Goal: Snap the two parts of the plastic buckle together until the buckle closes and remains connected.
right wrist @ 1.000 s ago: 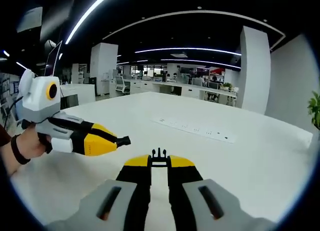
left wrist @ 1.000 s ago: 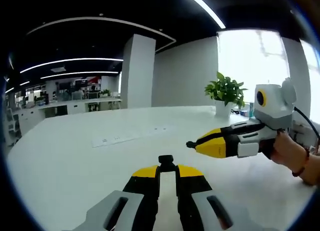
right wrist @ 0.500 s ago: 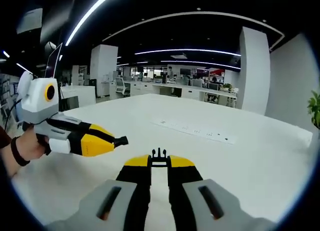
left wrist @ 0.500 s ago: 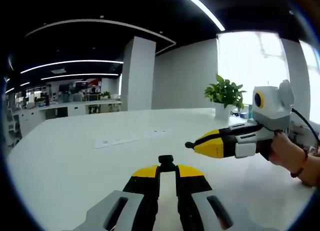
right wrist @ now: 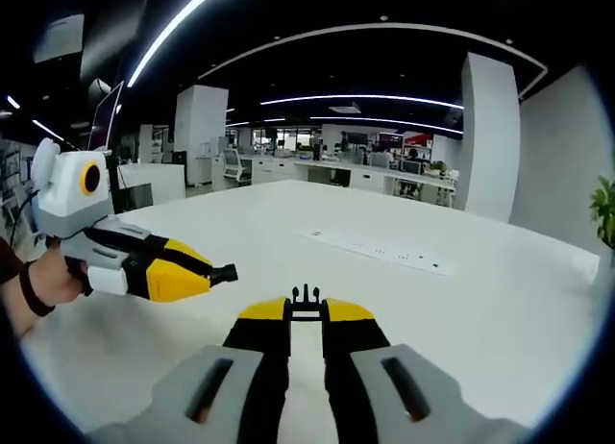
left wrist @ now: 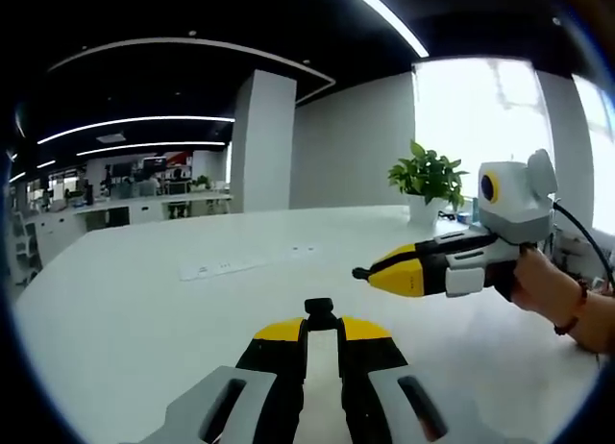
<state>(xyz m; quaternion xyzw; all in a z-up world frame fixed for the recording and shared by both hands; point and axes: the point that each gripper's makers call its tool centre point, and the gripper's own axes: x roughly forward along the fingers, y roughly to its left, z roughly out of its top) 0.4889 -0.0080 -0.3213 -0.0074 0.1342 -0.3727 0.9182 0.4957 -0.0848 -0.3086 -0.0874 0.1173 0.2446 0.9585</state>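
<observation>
The white table (left wrist: 135, 300) runs wide under both my hands, a potted plant (left wrist: 429, 175) at its far edge at about two o'clock in the left gripper view, and a flat power strip (right wrist: 375, 252) lying out past one o'clock in the right gripper view.

My left gripper (left wrist: 320, 325) is pressed together on the socket half (left wrist: 319, 310) of the buckle, the black piece sticking up at twelve o'clock from between the yellow tips. My right gripper (right wrist: 306, 308) is likewise pinching the pronged half (right wrist: 306, 296), whose little tines show just above the tips. In the left gripper view the right gripper (left wrist: 363, 274) comes in from three o'clock, held by my hand (left wrist: 543, 285); in the right gripper view the left gripper (right wrist: 227, 272) comes in from nine o'clock. The two halves are well apart and not yet lined up.

I judge both parts light, stiff plastic, smooth enough to twist in the grip (the prongs alone should flex). Each is best held by its rear body, leaving the mating end free, as I have them now. The tips need turning nose to nose, then a straight push until the click.
</observation>
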